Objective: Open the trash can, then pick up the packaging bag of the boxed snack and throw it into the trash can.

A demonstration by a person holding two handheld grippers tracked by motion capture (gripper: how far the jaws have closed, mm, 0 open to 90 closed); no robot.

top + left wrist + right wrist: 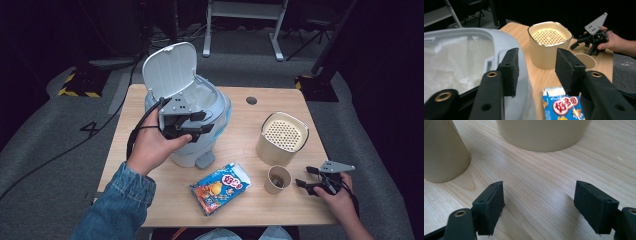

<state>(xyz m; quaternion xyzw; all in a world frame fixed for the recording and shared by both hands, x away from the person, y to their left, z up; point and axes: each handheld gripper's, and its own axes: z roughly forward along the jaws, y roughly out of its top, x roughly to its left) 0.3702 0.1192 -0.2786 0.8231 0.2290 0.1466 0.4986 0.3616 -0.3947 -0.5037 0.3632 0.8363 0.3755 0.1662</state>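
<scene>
1. Snack pack (220,188) lies flat by the tabletop's near edge, touched by neither gripper.
2. Left gripper (192,123), jaws apart and empty, hovers over the open bin (210,102) at the left.
3. Right gripper (306,177), jaws apart and empty, sits at the near right corner beside the cup (278,179), which stands just before the canister (281,138).

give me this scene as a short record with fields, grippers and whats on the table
left gripper: jaws open, empty, over the rim of the bin
right gripper: jaws open, empty, low over the table right of the paper cup
bin: white, lid up, plastic liner inside
snack packet: flat on the table in front of the bin
paper cup: upright, something inside
beige container: perforated top, behind the cup
table: light wood
</scene>
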